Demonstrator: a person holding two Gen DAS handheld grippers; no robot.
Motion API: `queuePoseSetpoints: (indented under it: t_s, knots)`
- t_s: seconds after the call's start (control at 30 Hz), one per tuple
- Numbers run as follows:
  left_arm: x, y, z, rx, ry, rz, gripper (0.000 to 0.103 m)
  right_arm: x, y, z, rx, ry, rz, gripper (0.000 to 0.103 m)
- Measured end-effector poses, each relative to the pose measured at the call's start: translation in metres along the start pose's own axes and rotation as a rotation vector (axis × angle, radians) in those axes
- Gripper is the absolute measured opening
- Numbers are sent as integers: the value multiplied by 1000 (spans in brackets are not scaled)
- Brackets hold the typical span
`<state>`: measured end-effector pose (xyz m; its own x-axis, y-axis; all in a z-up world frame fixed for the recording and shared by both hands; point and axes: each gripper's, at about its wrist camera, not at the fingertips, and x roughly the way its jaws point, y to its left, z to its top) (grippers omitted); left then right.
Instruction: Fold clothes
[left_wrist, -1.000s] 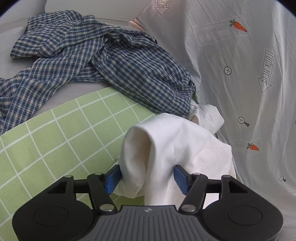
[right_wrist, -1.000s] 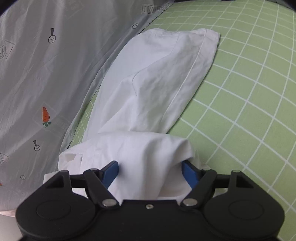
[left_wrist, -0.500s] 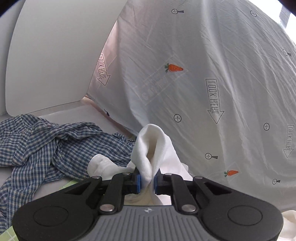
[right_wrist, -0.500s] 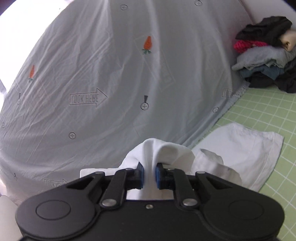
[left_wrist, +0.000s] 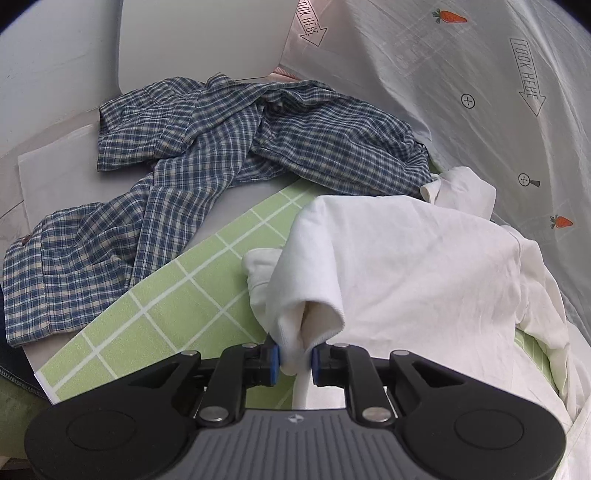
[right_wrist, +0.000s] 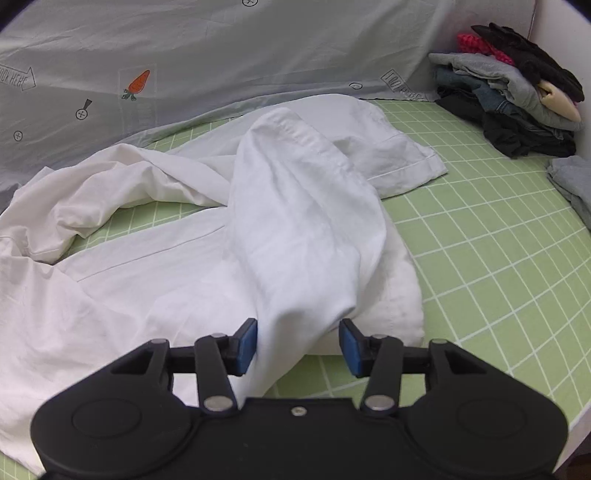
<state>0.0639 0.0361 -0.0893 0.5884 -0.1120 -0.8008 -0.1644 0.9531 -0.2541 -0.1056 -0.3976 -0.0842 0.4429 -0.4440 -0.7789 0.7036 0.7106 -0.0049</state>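
Your left gripper (left_wrist: 294, 363) pinches a fold of the white shirt (left_wrist: 406, 266) while easing apart, your right gripper (right_wrist: 297, 341) is spreading around it, shirt crumpled on the green mat (right_wrist: 498, 258) toward twelve o'clock.

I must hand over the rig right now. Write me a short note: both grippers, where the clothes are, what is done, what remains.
Left gripper: opening slightly, pads still on a fold of the white shirt.
Right gripper: opening, shirt fabric between the jaws, not pinched.
Shirt lies bunched on the green mat, not folded yet.
Plaid shirt unfolded behind.
Pile of clothes in the far corner.
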Motion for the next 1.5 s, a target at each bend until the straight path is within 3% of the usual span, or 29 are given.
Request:
queuePoseSetpoints:
  t_s: [0.07,0.2,0.27,0.4,0.47,0.5,0.53,0.6,0.8,0.87,0.9,1.07,1.13,1.17,1.23,1.3,1.4,1.5]
  knots:
    - [1,-4,-3,29,5,14,19,-8,10,5,-62,-75,-64,72]
    - [4,-8,-11,43,26,32,21,-5,32,29,-130,-144,-15,78]
    - [3,-8,-15,49,32,40,21,10,43,40,-145,-147,6,81]
    - [-2,-5,-20,45,36,51,21,51,50,56,-156,-89,-80,81]
    - [-4,-2,-22,28,36,52,20,66,47,61,-140,-55,-93,65]
    - [-5,0,-22,17,36,50,20,69,42,63,-125,-42,-78,37]
    - [-5,1,-22,7,37,48,20,68,36,65,-99,-44,-52,21]
    - [-6,3,-22,-11,38,43,20,54,23,72,-35,-94,1,5]
    - [-2,-2,-27,-4,60,38,19,-41,-20,82,163,-436,72,5]
    - [0,-3,-29,-5,69,40,19,-59,-30,73,197,-494,43,6]
    - [1,-4,-30,-5,71,42,19,-59,-35,65,208,-481,16,7]
    - [3,-6,-33,0,84,54,20,-6,-61,11,209,-136,-171,13]
    - [4,-7,-34,8,92,59,20,4,-73,-9,242,-47,-228,22]
    - [4,-7,-35,13,96,59,20,4,-79,-15,273,-31,-241,26]
    - [5,-8,-35,21,103,60,20,-1,-87,-18,308,-44,-250,46]
    - [6,-9,-36,29,110,61,20,-5,-94,-18,343,-61,-244,50]
    - [8,-12,-38,38,119,61,20,-5,-108,-11,444,-91,-192,65]
    - [10,-18,-40,53,126,69,20,2,-118,2,517,-104,-156,73]
